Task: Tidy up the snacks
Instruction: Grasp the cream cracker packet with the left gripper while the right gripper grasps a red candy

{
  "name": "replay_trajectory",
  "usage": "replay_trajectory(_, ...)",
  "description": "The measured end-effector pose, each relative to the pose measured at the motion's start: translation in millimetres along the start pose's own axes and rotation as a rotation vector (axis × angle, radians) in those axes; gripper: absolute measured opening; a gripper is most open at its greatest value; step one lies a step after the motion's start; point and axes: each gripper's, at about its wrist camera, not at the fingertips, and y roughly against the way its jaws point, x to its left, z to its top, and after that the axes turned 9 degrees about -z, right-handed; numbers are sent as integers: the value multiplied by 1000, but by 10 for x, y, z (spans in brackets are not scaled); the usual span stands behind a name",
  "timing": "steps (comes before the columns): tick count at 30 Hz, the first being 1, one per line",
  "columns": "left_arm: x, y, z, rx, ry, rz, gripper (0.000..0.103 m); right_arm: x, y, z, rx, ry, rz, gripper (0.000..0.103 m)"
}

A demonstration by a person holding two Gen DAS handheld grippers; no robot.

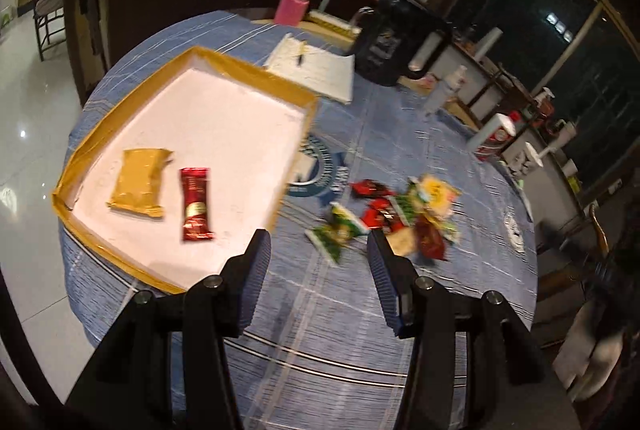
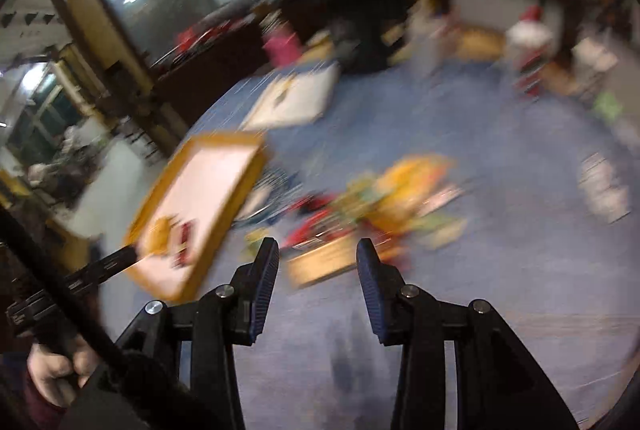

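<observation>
Left gripper (image 1: 316, 242), seen along its own fingers: the two ribbed blue pads are standing apart with nothing between them, hanging over the blue checked cloth of the counter (image 1: 320, 350). Right gripper (image 2: 317, 250): its pads are likewise spread and empty, the jaws having just parted; this view is smeared by motion, so fine detail there is unreliable.

Just beyond the left gripper's tips, the loose snack pile (image 1: 392, 214) is lying on the cloth: green-and-white wrappers, red packets and a yellow one, overlapping each other. In the right wrist view the same pile is appearing as a blur of yellow, red and green directly ahead of the pads, with what is probably a tan packet nearest them.

To the left of the pile, the shallow tray (image 1: 116, 254) with a tape-wrapped rim and white floor is sitting on the counter. Two snacks are already lying inside it, apart from each other: a yellow packet (image 1: 138, 184) and a red sachet (image 1: 195, 204).

Further out: a notepad (image 1: 316, 66) with a pen, a pink bottle (image 1: 292, 4) and a dark bag (image 1: 396, 38) near the far edge.

Step in hand, as judged: either gripper is heading to the pile for the next snack. For a clean pick, choose a packet at the pile's edge, bring the pads down astride its narrow width, and close only once both pads are flanking one wrapper, so that neighbours are not dragged along. Place it in the tray beside, not atop, the two already there.
</observation>
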Motion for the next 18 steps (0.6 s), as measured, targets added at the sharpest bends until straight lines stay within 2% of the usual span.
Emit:
replay_trajectory(1,-95,15,-8,-5,-14,-3,52,-159,133,91,-37,7,-50,40)
replay_trajectory(4,-276,50,-40,-16,-40,-7,52,-791,644,470,-186,24,-284,40)
replay_trajectory(6,-367,59,-45,-19,-56,-4,53,-1076,849,655,-243,44,-434,40)
replay_trajectory(8,-424,49,-43,-17,-71,2,53,-1249,967,755,-283,56,-550,41)
replay_trajectory(9,-441,37,-44,-14,-76,5,54,-1324,999,778,-287,47,-560,42)
replay_trajectory(10,-459,-1,-35,-6,-84,8,54,-1371,993,772,-276,40,-542,43)
replay_trajectory(13,-490,-97,-31,19,-100,6,54,-1373,725,633,-194,-31,-373,43)
replay_trajectory(18,-507,-311,12,65,-125,-14,55,-873,-212,179,49,-42,-135,43)
